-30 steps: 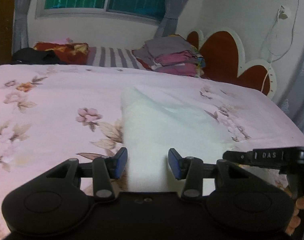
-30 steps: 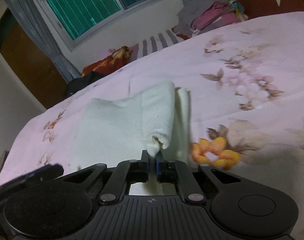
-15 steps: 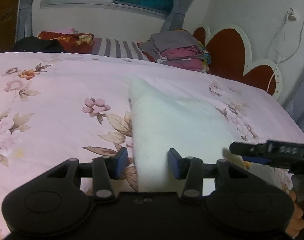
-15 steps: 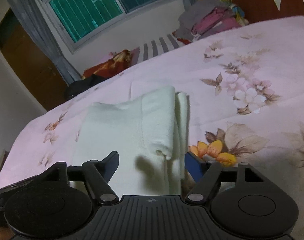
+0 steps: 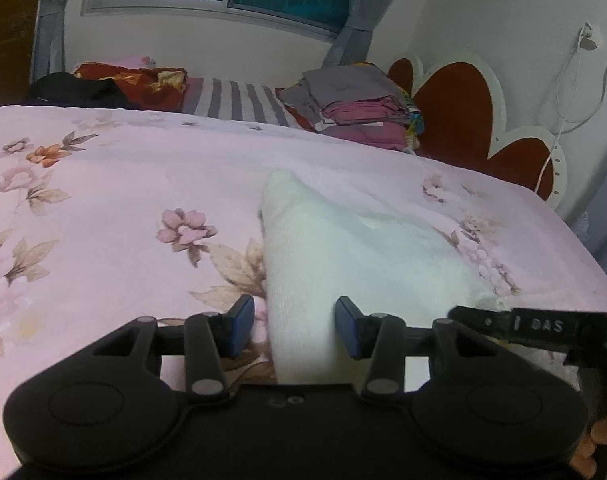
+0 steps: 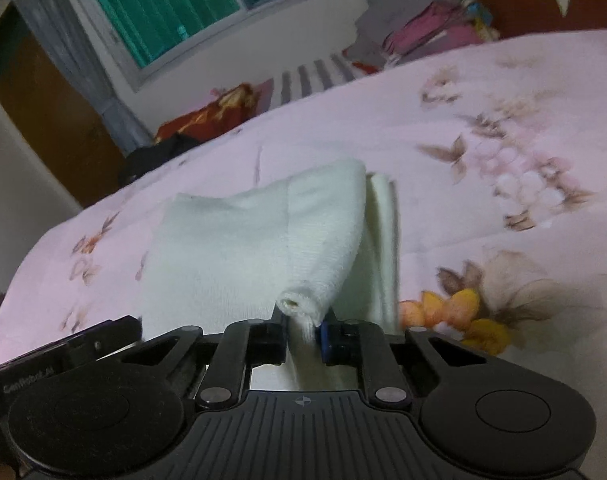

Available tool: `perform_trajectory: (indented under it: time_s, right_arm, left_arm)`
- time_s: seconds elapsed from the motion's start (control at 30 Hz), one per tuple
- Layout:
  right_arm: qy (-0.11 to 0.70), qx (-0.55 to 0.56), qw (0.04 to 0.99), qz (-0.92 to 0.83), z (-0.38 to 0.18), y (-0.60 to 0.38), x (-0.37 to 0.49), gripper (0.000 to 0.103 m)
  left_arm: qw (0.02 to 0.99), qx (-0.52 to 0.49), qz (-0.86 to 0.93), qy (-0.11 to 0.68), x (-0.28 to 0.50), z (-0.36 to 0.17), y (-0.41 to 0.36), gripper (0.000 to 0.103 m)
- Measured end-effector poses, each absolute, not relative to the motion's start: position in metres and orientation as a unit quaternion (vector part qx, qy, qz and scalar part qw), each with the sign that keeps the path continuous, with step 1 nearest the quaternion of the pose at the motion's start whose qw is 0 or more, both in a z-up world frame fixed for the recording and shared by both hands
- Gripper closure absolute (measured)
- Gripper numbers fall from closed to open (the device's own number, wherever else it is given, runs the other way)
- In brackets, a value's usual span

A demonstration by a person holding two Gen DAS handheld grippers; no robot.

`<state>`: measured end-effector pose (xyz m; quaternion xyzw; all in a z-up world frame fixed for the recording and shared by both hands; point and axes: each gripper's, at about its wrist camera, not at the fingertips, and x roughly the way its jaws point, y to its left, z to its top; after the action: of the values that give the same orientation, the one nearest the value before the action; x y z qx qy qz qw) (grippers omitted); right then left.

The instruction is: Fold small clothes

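On the floral pink bedsheet, right gripper just closed, clamping the white garment; left gripper apart.

White garment, pink floral bedsheet

The right gripper let go of the white cloth half a second ago, jaws spread wide. Its jaws have just been closing again and now pinch the cloth's rolled corner, lifting it off the bed.
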<state>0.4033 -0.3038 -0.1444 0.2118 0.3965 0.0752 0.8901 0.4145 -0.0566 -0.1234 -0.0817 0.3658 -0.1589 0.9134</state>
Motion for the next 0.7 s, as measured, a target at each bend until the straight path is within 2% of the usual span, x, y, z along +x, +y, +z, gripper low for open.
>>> perform_trajectory:
  time_s: [0.2,0.27,0.4,0.43,0.47,0.7]
  right_arm:
    - [0.408,0.217,0.885,0.066,-0.154,-0.317,0.398,0.09]
    - [0.409,0.231,0.881,0.065,-0.155,-0.32,0.404,0.089]
    - [0.404,0.233,0.883,0.054,-0.148,-0.323,0.399,0.086]
    - [0.405,0.234,0.882,0.055,-0.145,-0.323,0.395,0.083]
    - [0.408,0.231,0.881,0.057,-0.142,-0.323,0.39,0.076]
    - [0.419,0.17,0.89,0.051,-0.137,-0.315,0.345,0.076]
  left_arm:
    - [0.905,-0.076,-0.164,0.384,0.42,-0.137,-0.073,0.057]
    - [0.904,-0.08,-0.16,0.388,0.422,-0.14,-0.072,0.053]
    - [0.902,-0.079,-0.158,0.393,0.419,-0.138,-0.071,0.054]
    - [0.901,-0.079,-0.162,0.394,0.417,-0.137,-0.07,0.054]
    - [0.9,-0.077,-0.165,0.395,0.413,-0.136,-0.069,0.055]
    - [0.893,-0.042,-0.187,0.408,0.375,-0.142,-0.065,0.055]
